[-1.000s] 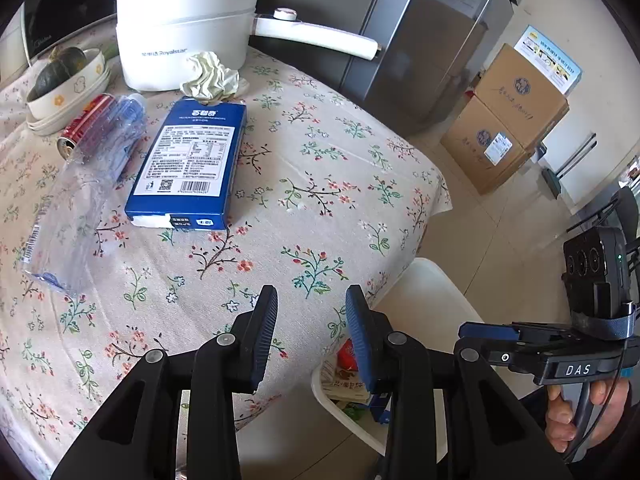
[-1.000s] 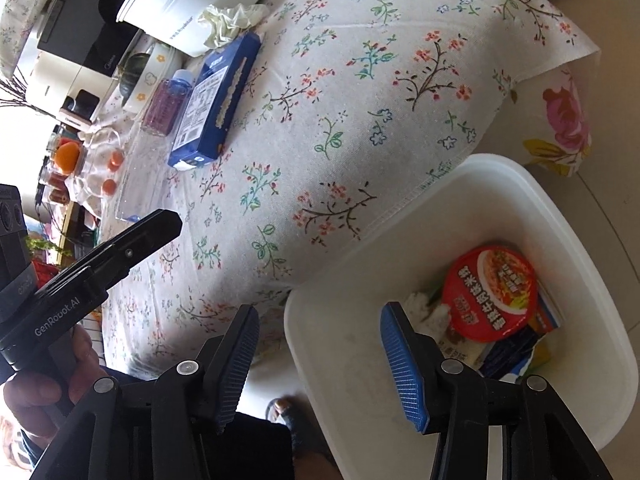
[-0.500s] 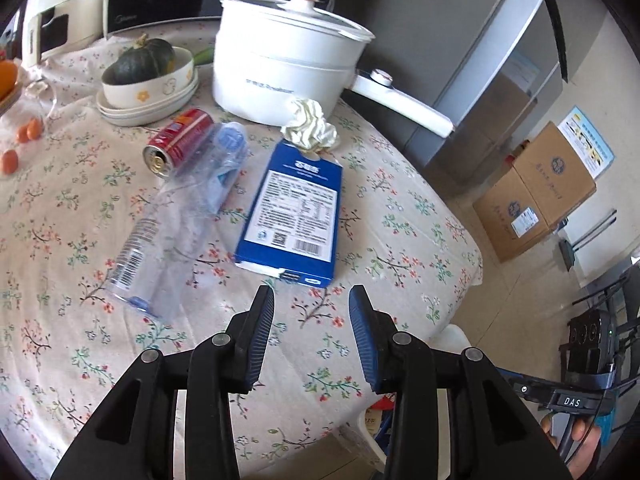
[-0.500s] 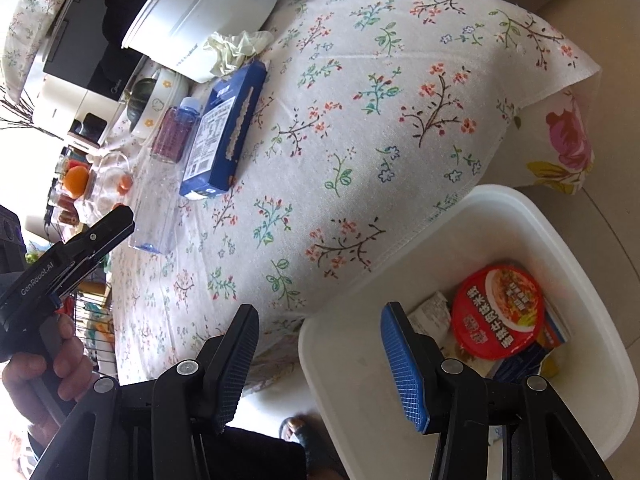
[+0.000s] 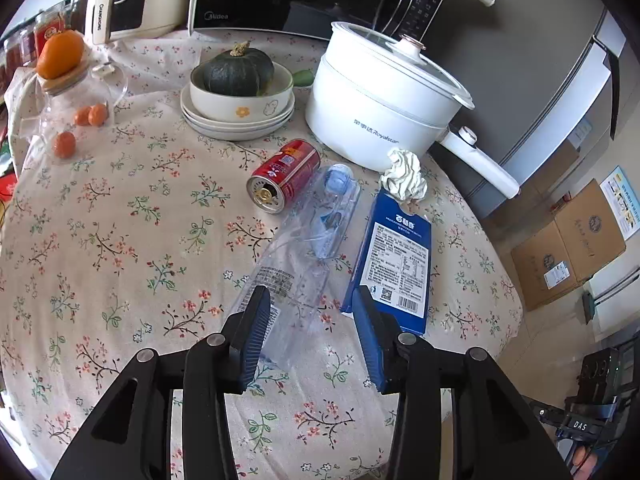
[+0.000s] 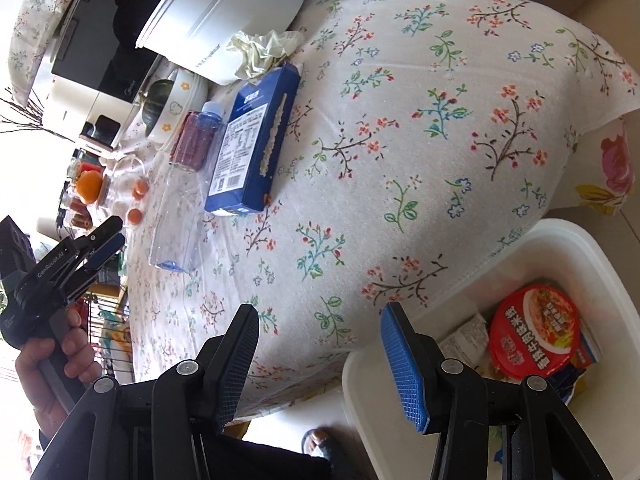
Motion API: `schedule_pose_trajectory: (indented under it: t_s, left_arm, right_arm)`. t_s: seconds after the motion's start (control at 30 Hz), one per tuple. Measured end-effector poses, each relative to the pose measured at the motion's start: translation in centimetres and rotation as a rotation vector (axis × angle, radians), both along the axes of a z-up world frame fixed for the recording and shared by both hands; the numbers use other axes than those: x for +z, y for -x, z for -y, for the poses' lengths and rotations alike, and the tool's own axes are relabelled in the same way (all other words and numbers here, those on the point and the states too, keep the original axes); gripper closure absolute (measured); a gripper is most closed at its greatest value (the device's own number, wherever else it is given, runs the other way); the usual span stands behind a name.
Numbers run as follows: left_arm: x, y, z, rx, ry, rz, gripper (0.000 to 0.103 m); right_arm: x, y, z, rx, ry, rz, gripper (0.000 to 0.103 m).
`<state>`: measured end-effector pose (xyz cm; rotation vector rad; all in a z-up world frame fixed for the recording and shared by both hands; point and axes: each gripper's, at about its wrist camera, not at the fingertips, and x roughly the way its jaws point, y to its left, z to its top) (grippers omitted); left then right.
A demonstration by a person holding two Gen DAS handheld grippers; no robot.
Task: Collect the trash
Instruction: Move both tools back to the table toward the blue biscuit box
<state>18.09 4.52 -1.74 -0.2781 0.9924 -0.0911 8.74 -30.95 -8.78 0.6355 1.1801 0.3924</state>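
A: Where is the trash?
B: On the table (image 5: 100, 240): a bottle (image 5: 308, 240) at the centre, can (image 5: 284, 176) at 11 o'clock, box (image 5: 396, 260) at 3.
A: And the grippers?
B: Left gripper (image 5: 310, 336) wide, empty, above the bottle's base. Right gripper (image 6: 320, 356) wide, empty, bin (image 6: 592, 256) at 4.

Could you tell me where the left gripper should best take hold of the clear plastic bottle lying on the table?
Probably across its flattened body near the base end, coming from above. The clear plastic bottle lies on its side, base toward the open left gripper, cap pointing away toward the red can. The blue carton lies close alongside, so keep the fingers clear of it.
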Motion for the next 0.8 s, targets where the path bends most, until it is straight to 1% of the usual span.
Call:
schedule_pose_trajectory:
  t_s: [0.13,0.23,0.33,0.4,0.47,0.6,0.67,0.7,0.8]
  left_arm:
    - [-0.1,-2.1,-0.7,0.018,-0.006,-0.013,0.057]
    - [-0.1,-2.9,-0.6,0.029,0.004,-0.016,0.057]
    - [0.3,-3.0,1.5,-0.045,0.002,0.003,0.057]
    - [0.5,-3.1,3.1,-0.096,-0.011,0.012,0.055]
    - [0.4,-3.4,4.2,-0.121,-0.021,0.011,0.053]
    - [-0.7,-4.3,4.9,-0.109,-0.051,-0.016,0.052]
    - [-1.3,-4.5,5.5,-0.13,-0.064,-0.036,0.052]
    - [-1.5,-4.5,5.8,-0.139,-0.07,-0.041,0.052]
    - [-1.4,-4.3,6.6,-0.169,-0.099,-0.03,0.052]
  right_arm:
    - [0.3,-1.8,-1.2,0.008,0.013,0.008,0.047]
    - [0.8,-3.8,-2.2,0.022,0.034,0.03,0.047]
    - [1.7,-6.2,-3.4,0.035,0.08,0.074,0.044]
    - [2.3,-8.0,-4.3,0.054,0.14,0.117,0.041]
    - [2.6,-9.9,-5.0,0.067,0.196,0.147,0.039]
    - [3.0,-14.2,-6.0,0.073,0.208,0.185,0.037]
    - [3.1,-16.2,-6.4,0.064,0.217,0.206,0.034]
    - [3.0,-17.2,-6.6,0.058,0.218,0.21,0.032]
    - [2.1,-19.9,-7.3,0.058,0.221,0.194,0.03]
